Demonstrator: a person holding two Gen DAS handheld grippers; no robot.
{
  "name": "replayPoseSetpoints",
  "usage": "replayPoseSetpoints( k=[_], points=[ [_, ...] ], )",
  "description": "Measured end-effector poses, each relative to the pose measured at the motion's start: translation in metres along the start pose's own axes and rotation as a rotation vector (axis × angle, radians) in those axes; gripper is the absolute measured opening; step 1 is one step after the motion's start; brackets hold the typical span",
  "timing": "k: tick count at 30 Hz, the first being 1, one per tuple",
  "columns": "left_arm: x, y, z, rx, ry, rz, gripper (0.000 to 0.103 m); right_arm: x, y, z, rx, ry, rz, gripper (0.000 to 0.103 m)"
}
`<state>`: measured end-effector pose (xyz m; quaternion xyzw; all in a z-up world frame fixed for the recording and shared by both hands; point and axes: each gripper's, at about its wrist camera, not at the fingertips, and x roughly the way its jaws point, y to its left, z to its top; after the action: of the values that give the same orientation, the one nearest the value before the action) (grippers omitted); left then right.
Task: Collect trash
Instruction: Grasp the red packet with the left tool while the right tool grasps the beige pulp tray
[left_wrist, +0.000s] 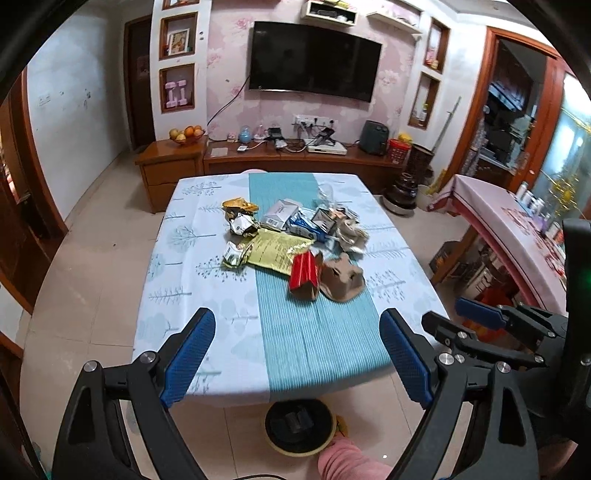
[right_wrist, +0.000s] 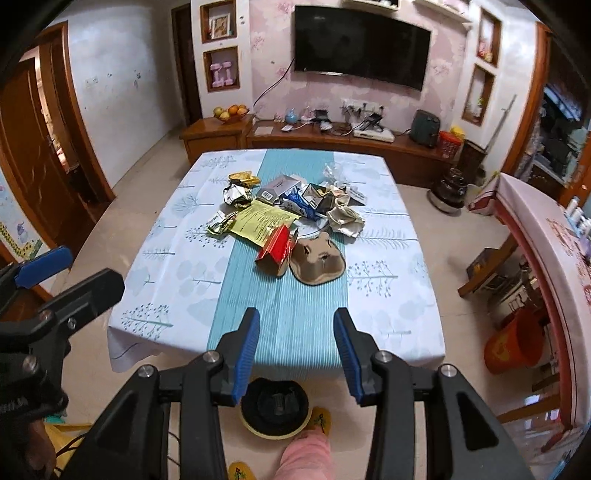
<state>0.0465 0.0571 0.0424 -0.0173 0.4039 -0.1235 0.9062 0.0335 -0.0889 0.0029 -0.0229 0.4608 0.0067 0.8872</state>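
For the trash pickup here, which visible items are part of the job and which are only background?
Job items:
red carton
brown paper tray
yellow leaflet
crumpled foil wrappers
blue-and-white packet
floor bin

Background:
television
fruit bowl
orange bucket
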Motion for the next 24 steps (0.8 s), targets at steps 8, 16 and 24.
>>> replayPoseSetpoints(
  k=[8, 16, 24],
  points=[
    [0.107, -0.023, 0.04, -0.059, 0.122, 0.054, 0.089, 0.085, -0.052, 0.044, -0.036, 0.123, 0.056, 0.051],
    [0.199, -0.034, 0.051, -0.11, 0.241, 0.109, 0.089, 0.174, -0.089, 0.062, -0.069, 0.253, 0.111, 0.051],
    [0.267, -0.029, 0.052, -0.143, 0.338, 0.154, 0.089, 0.238, -0.103, 0.078, -0.102, 0.318, 0.156, 0.051]
  ],
)
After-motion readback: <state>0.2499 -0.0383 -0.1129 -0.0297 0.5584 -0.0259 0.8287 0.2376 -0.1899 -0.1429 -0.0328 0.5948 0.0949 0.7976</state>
